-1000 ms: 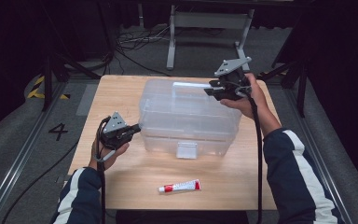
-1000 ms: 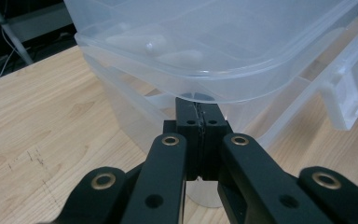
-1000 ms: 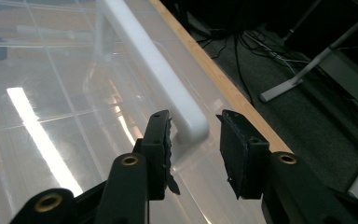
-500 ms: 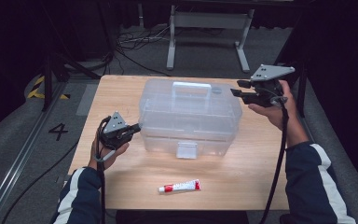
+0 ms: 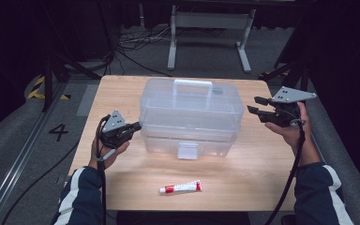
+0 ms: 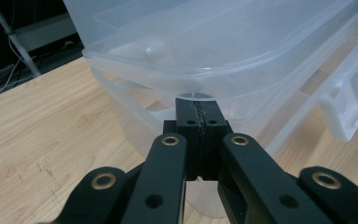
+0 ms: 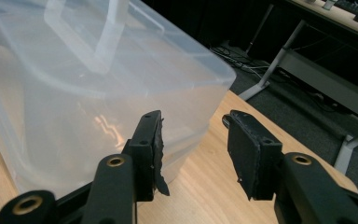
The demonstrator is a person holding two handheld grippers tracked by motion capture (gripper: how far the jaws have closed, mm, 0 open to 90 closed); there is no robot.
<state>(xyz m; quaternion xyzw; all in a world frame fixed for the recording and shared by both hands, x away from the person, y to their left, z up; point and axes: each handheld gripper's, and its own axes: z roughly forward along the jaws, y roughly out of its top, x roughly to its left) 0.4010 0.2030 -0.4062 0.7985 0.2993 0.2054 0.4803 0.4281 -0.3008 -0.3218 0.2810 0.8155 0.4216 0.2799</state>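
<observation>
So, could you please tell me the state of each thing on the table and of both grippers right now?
Clear plastic box: lid down, handle folded flat, front latch hanging down.
Tube: lying flat on the table, cap on, apart from the box.
Left gripper: jaws shut, tips at the box's left side under the lid's rim.
Right gripper: jaws open and just been opening, nothing between them, right of the box.

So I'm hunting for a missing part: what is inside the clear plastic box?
Through the translucent clear plastic box the high view shows no contents, just hazy walls and wood tone beneath. In the left gripper view a small round shape shows under the lid; what it is cannot be told.
</observation>
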